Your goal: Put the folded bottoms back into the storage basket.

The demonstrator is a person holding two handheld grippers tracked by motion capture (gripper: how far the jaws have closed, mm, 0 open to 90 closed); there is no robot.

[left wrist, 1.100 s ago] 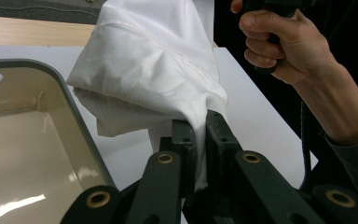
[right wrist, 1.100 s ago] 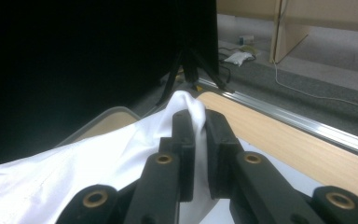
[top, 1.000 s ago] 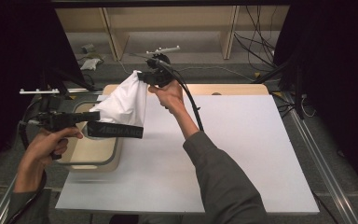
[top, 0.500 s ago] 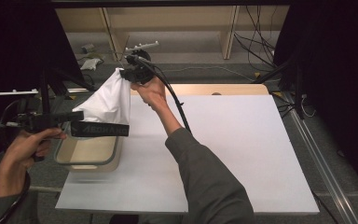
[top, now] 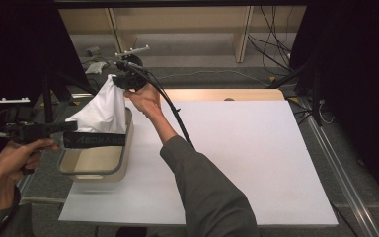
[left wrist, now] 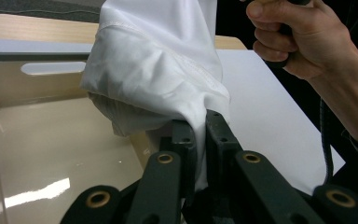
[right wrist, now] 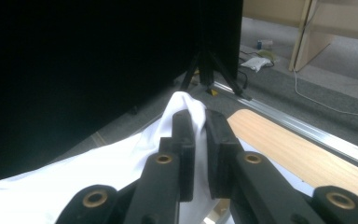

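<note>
A grey-green long sleeve [top: 205, 190] covers the person's right arm. Both black grippers carry brass-coloured pivot screws [left wrist: 164, 158], white lettering along the left gripper [top: 94, 139], and a black cable [top: 175, 116].

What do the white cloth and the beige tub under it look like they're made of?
White cloth: likely thin woven fabric, matte; it creases softly and shows a stitched hem. Beige tub: probably hard plastic, glossy; its smooth floor reflects light, and its wall has a moulded handle slot.
</note>
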